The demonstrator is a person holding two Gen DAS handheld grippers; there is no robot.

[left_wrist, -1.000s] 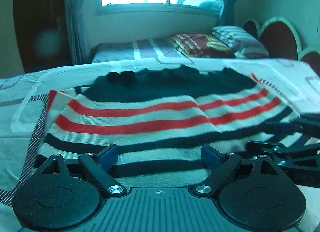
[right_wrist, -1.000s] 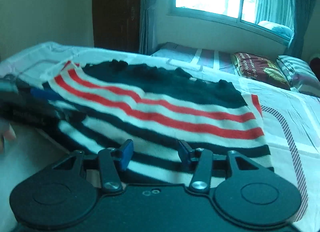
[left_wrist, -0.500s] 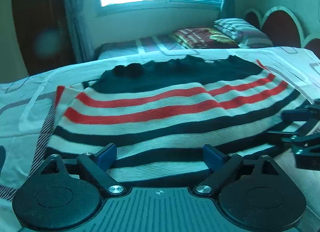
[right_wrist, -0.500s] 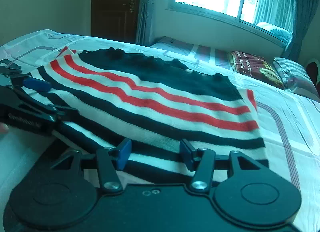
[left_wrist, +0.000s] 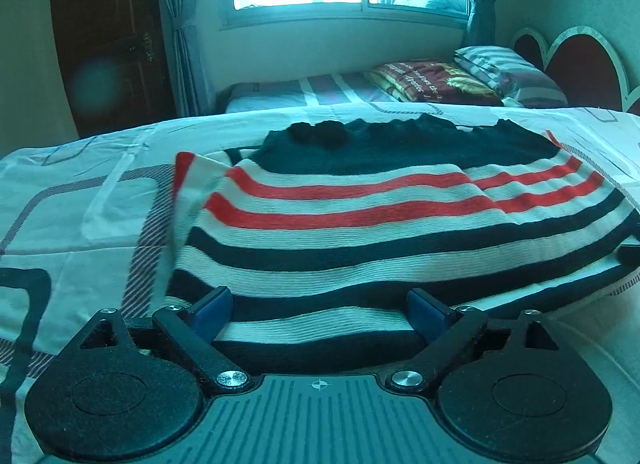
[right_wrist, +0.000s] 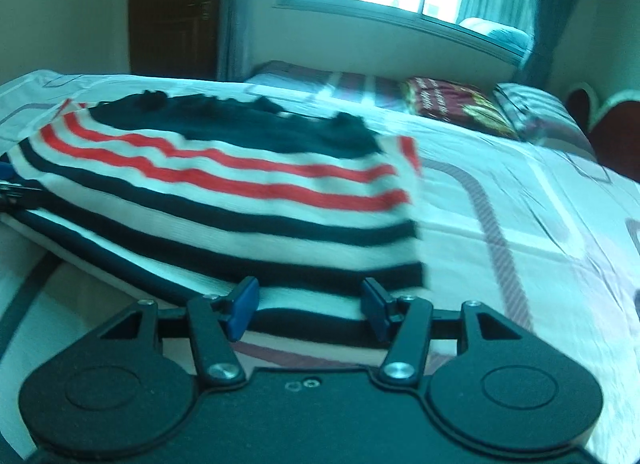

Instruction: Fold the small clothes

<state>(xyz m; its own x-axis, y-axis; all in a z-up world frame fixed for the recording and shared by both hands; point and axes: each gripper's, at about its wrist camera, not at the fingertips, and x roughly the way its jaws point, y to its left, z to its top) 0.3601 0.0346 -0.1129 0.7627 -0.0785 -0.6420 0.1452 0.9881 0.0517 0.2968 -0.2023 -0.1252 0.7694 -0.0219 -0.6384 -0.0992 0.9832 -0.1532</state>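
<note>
With both tools pulled back to the near hem since a second ago, your left tool (left_wrist: 320, 314) and right tool (right_wrist: 308, 310) stand released around the red, white and navy striped knitted garment (left_wrist: 380, 232), which lies spread on the patterned bed sheet (left_wrist: 80, 216), ready for regrasping.
</note>
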